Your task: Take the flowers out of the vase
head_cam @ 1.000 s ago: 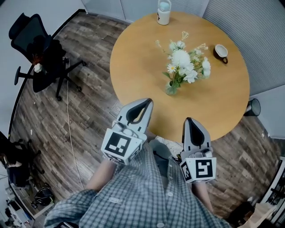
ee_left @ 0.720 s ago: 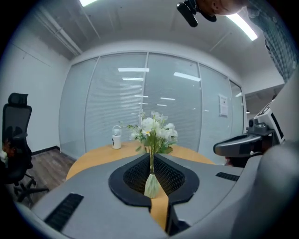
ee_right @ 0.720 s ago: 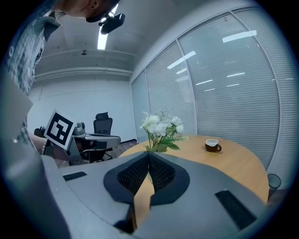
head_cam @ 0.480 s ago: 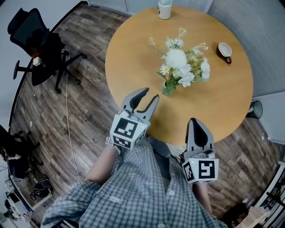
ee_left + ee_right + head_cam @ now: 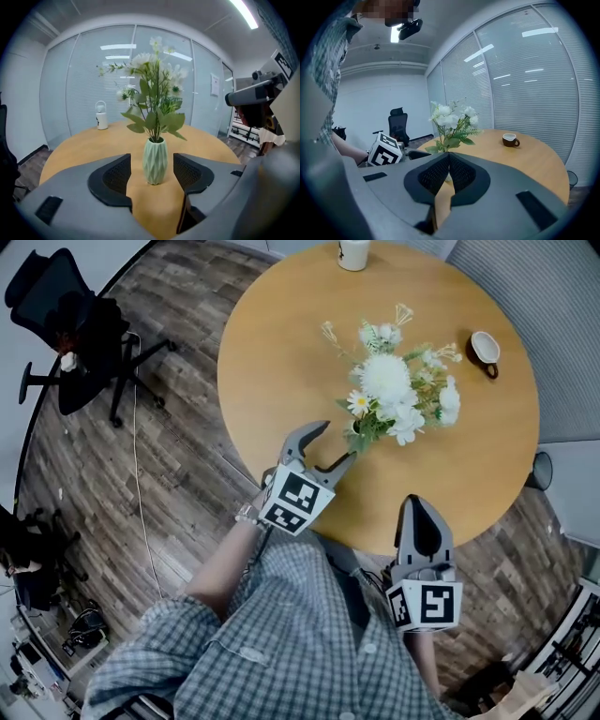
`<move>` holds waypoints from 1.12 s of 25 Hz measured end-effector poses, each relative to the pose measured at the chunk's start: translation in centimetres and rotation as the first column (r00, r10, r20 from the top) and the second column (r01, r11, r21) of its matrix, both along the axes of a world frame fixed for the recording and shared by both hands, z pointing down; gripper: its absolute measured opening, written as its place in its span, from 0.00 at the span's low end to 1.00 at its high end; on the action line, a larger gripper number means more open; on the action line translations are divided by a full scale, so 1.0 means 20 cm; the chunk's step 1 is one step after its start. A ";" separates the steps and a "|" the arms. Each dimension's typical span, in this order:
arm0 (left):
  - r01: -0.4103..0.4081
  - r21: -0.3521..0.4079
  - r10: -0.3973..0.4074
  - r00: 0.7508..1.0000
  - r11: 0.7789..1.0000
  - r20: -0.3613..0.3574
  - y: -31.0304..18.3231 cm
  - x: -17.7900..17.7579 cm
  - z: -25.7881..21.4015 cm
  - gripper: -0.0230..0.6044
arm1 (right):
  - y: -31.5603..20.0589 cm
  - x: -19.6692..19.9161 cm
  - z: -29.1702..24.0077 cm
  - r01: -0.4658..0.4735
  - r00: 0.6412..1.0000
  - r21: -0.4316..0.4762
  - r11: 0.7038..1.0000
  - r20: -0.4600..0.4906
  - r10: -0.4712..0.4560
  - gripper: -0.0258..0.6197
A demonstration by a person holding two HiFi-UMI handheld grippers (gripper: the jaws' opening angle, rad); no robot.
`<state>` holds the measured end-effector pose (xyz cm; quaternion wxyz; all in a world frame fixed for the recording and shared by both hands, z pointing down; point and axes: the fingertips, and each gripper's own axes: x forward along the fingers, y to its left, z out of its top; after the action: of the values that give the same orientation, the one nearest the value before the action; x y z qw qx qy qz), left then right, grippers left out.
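Head view: L gripper (image 5: 336, 442) opening; empty

the vase (image 5: 154, 161) stands on the table (image 5: 281, 352), toward the near side, with the flowers (image 5: 394, 395) in it. the cup (image 5: 486, 348) sits to their right, the jar (image 5: 353, 251) behind them at the far edge. the chair (image 5: 66, 334) stands on the floor (image 5: 187, 484), left of the table.

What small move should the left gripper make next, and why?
Probably ease the left gripper forward until the vase sits between its jaws. Those jaws are opening, the vase stands in line with their gap but untouched, and the flowers are still in it.
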<state>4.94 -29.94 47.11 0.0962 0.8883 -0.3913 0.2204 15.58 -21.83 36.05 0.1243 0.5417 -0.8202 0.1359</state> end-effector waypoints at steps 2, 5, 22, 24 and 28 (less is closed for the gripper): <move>-0.014 -0.026 0.014 1.000 1.000 0.007 -0.02 0.02 0.06 0.49 | -0.02 -0.02 0.02 0.000 1.000 -0.011 1.000 0.002 0.000 0.05; -0.049 -0.026 0.050 0.998 0.998 0.040 -0.04 0.05 0.13 0.50 | -0.04 -0.05 0.05 -0.004 1.000 -0.023 1.000 -0.014 0.004 0.05; -0.135 0.021 0.133 0.989 0.991 0.068 -0.12 0.16 0.24 0.52 | -0.17 -0.19 0.36 0.115 0.991 -0.171 0.979 -0.051 -0.125 0.06; -0.153 0.035 0.150 0.986 0.988 0.073 -0.12 0.17 0.24 0.48 | -0.22 -0.22 0.37 0.139 0.988 -0.175 0.975 -0.044 -0.149 0.16; -0.160 0.047 0.157 0.985 0.986 0.075 -0.11 0.18 0.23 0.45 | -0.31 -0.25 0.37 0.160 0.984 -0.154 0.975 -0.052 -0.170 0.27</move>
<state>8.45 -32.07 51.77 0.0407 0.9104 -0.3283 0.2484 10.62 -27.93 43.51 0.2018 0.4650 -0.8453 0.1688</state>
